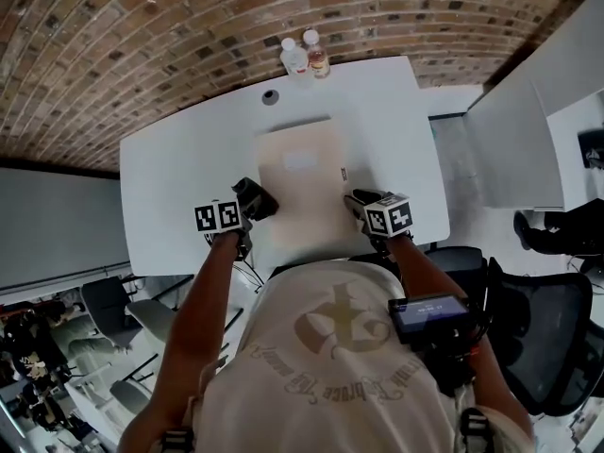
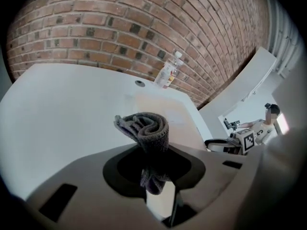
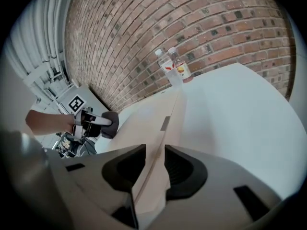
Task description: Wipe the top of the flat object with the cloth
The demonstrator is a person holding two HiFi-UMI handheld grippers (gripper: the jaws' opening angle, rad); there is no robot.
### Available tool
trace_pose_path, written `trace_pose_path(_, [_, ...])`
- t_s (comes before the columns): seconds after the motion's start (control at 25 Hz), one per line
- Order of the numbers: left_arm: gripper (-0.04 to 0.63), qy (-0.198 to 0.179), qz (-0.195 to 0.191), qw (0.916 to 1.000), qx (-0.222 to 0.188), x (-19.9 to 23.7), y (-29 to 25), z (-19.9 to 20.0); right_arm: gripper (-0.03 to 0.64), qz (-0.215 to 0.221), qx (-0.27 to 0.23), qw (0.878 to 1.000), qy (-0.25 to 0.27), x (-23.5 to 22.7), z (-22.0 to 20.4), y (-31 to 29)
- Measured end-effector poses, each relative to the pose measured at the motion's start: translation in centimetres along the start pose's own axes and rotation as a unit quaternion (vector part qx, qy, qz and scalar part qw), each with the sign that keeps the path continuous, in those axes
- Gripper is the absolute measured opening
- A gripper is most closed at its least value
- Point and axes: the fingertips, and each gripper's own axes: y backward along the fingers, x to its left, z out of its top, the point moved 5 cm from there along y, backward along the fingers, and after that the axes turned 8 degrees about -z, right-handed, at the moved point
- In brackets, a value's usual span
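You stand at a white table [image 1: 179,173] before a brick wall [image 1: 142,45]; a beige board [image 1: 300,192] lies flat at its middle; your left gripper [image 1: 247,206] carries a dark cloth [image 1: 259,199] at the board's left edge, near its close corner; your right gripper [image 1: 356,202] meets the board's right edge; two plastic bottles [image 1: 304,57] stand side by side at the far edge, beyond a round cable hole [image 1: 271,96]; a black office chair [image 1: 543,338] sits to your right.

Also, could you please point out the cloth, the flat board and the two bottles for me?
cloth [image 2: 145,127], left gripper view, on its rolled top fold.
flat board [image 1: 300,196], head view, middle of its top face.
bottles [image 3: 167,68], right gripper view, on the left bottle's body.
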Motion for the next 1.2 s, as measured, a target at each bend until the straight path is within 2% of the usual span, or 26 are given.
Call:
trace_pose_path(0.2, [0.106,-0.027,-0.037,0.9988,0.014,-4.3,-1.5,-0.5,0.135,0.011,-0.037,0.999,-0.037,-2.3,3.8,-0.4])
trace_pose_path(0.4, [0.106,-0.049,-0.087,0.9940,0.046,-9.6,-5.1,-1.8,0.143,0.023,-0.021,0.998,-0.056,-3.9,6.6,-2.7])
trace_pose_path(0.52, [0.106,-0.076,-0.117,0.9879,0.068,-12.8,-7.7,-2.1,0.157,0.038,-0.003,0.997,-0.062,-4.4,7.6,-4.2])
trace_pose_path(0.72, [0.106,-0.115,-0.167,0.9740,0.101,-17.4,-11.4,-2.4,0.176,0.050,0.018,0.998,-0.045,-4.6,8.9,-5.5])
trace_pose_path(0.8, [0.106,-0.129,-0.172,0.9699,0.115,-18.4,-12.6,-2.7,0.178,0.053,0.032,0.997,-0.039,-4.2,8.8,-6.0])
trace_pose_path(0.92, [0.106,-0.139,-0.159,0.9680,0.135,-18.4,-14.1,-3.1,0.181,0.051,0.050,0.997,-0.033,-4.0,8.3,-6.5])
trace_pose_path(1.2, [0.106,-0.116,-0.131,0.9760,0.130,-17.3,-14.2,-3.3,0.187,0.048,0.059,0.997,-0.011,-4.0,8.3,-6.8])
